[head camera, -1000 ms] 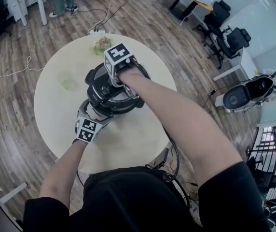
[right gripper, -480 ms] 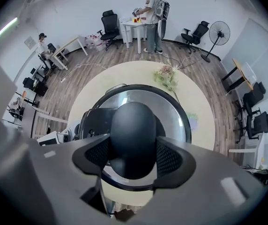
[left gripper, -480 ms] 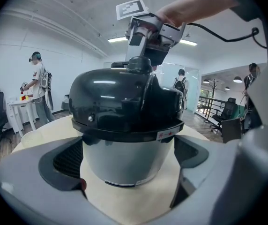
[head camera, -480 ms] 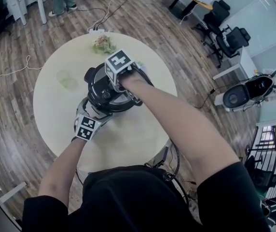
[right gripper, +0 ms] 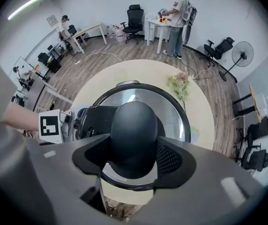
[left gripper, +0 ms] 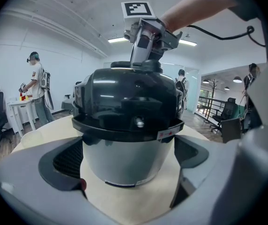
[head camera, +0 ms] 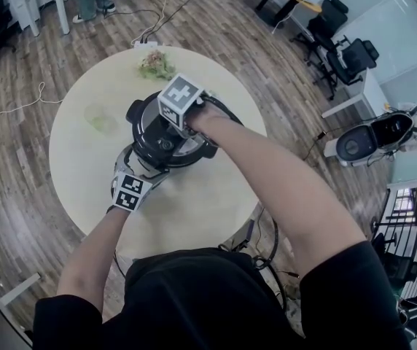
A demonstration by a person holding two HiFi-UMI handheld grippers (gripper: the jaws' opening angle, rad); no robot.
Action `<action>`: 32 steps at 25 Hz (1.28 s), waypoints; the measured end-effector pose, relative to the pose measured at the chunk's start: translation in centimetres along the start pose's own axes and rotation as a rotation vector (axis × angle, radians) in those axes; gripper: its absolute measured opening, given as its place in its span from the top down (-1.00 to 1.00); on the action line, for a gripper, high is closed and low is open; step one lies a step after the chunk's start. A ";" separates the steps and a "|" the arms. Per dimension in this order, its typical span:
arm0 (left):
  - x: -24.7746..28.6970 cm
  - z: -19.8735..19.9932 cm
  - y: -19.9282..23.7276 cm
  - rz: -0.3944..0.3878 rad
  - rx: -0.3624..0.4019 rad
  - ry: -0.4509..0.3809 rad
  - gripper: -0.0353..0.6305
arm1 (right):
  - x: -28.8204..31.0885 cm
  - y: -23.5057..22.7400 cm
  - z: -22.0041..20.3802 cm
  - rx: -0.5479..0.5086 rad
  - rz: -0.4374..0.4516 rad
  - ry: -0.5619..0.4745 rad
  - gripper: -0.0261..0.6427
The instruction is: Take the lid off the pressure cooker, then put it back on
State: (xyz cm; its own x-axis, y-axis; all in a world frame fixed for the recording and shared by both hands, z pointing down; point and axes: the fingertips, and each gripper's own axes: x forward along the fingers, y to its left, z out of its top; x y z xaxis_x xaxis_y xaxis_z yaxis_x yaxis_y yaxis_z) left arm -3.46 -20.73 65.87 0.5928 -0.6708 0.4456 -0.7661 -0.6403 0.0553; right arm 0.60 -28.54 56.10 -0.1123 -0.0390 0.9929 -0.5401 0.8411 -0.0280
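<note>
On the left, the left gripper (head camera: pixel 144 169) reaches in low across the round cream surface (head camera: pixel 194 203). Its jaws are spread wide around the brushed-steel pressure cooker body (left gripper: pixel 124 153), and both pads appear to press the wall just under the black collar. That wall is smooth and curves inward toward the bottom, so I judge it a slippery place to hold. The collar above gives the pads something to stop against if the pot tries to turn.

The cooker stands upright near the middle of the surface, and its dark domed lid (left gripper: pixel 129 97) is seated on top. Pot and lid both look rigid and fairly heavy. Nothing here will flex or crush, but a lid of this kind probably locks by twisting and may bind if pulled up crooked.

On the right, the right gripper (right gripper: pixel 134 148) points straight down, its jaws closed on the rounded black plastic lid knob (right gripper: pixel 134 125), one pad on each flank. The central knob is the sensible hold, since the lid's weight hangs evenly below it. The knob's glossy dome could slide between the pads, so a firm squeeze low on its sides seems wise, with any lift kept vertical.
</note>
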 end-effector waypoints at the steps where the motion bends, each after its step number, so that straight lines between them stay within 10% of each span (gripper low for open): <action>1: 0.0 0.0 0.0 0.000 0.000 0.000 -0.87 | -0.1 0.0 0.0 -0.029 0.000 0.001 0.06; 11: 0.0 0.0 0.0 0.002 -0.001 -0.002 -0.87 | -0.1 0.5 -0.2 -0.324 0.007 0.001 0.03; 32: -0.1 0.2 0.2 0.004 -0.004 0.003 -0.87 | -0.2 0.3 0.0 -0.252 0.012 0.001 0.04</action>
State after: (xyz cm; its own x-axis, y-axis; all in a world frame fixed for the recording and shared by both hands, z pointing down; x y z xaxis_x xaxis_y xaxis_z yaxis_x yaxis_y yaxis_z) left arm -3.57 -20.86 65.67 0.5888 -0.6725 0.4485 -0.7696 -0.6359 0.0568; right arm 0.44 -28.28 55.85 -0.1166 -0.0278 0.9928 -0.3137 0.9495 -0.0102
